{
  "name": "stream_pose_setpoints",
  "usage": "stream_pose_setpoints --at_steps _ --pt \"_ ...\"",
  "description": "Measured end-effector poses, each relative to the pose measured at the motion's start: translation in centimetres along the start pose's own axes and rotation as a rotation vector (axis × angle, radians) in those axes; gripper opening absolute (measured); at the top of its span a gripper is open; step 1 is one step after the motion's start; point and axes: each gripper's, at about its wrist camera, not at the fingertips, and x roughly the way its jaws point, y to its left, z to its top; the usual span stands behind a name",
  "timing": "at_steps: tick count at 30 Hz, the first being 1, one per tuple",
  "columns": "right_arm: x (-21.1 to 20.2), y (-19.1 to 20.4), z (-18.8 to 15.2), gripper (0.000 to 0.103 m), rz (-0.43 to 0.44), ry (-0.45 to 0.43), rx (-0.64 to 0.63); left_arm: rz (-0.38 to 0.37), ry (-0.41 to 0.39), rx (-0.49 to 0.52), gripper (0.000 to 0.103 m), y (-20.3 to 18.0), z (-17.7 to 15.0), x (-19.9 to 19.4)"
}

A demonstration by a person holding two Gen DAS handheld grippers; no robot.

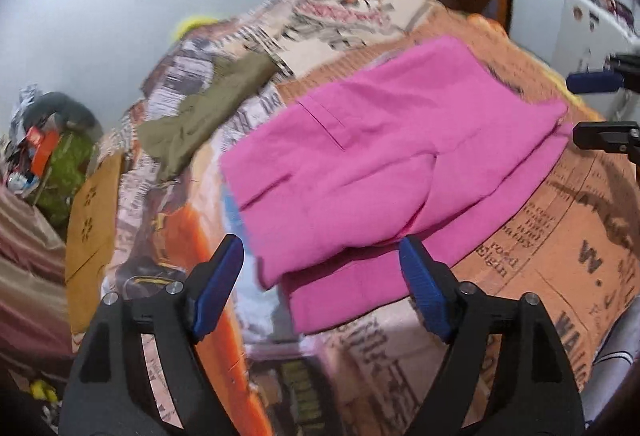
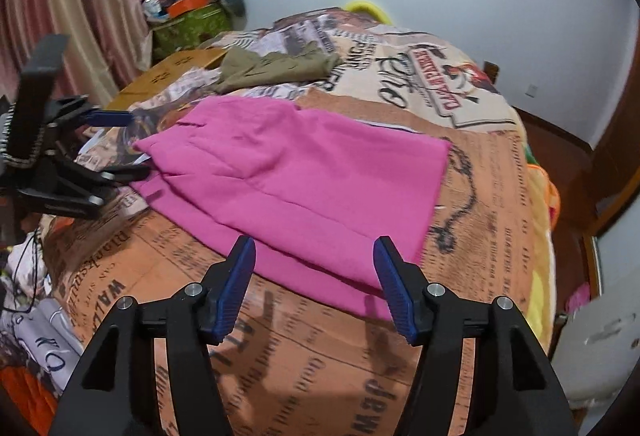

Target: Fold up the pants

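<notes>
My left gripper [image 1: 322, 256] stands spread wide, nothing between the pads, hanging just over the near-left corner of the pink pants [image 1: 384, 160]. The pants lie folded on the printed bedspread [image 1: 560, 248], roughly mid-bed, with an olive garment [image 1: 208, 108] well apart behind them to the left. My right gripper [image 2: 314, 256] is likewise parted and empty, poised over the near edge of the same pants [image 2: 300, 176].

What worries me: the layers do not match. In the left wrist view a lower layer sticks out past the upper one along the near edge, so if I pinch only the top cloth, the next fold would drag it off the layer beneath and skew the stack. The bedspread is soft and rumpled, and a deep bite could catch it too.

As for lie, the long axis runs across in front of me, left to right. What looks like a pocket slit sits toward the left-hand end, so I take that for the waist end, though blur keeps me from being sure; the squared-off far-right end would be the folded legs.
</notes>
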Motion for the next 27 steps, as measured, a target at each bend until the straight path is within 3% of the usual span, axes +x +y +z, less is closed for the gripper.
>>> stream_pose_setpoints --at_steps 10,16,20,23,25,27 --pt "3.2 1.6 0.1 0.057 0.053 0.064 -0.022 -0.004 0.005 0.164 0.080 -3.3 1.9 1.9" --pt "4.6 2.0 0.8 0.057 0.092 0.076 -0.023 -0.105 0.006 0.078 0.078 -2.3 3.8 2.2" --pt "6.1 2.0 1.1 0.057 0.145 0.103 0.010 -0.164 0.005 0.014 0.061 -1.3 4.6 2.3" --pt "6.7 1.8 1.5 0.057 0.135 0.095 0.033 -0.176 0.002 -0.007 0.060 -1.2 4.5 2.3" --pt "6.8 1.2 1.9 0.047 0.103 0.073 0.061 -0.184 0.006 -0.009 0.060 -1.3 4.3 2.4" --pt "7.0 0.8 2.2 0.025 0.086 0.069 0.073 -0.185 0.011 -0.008 0.060 -1.6 3.8 2.5"
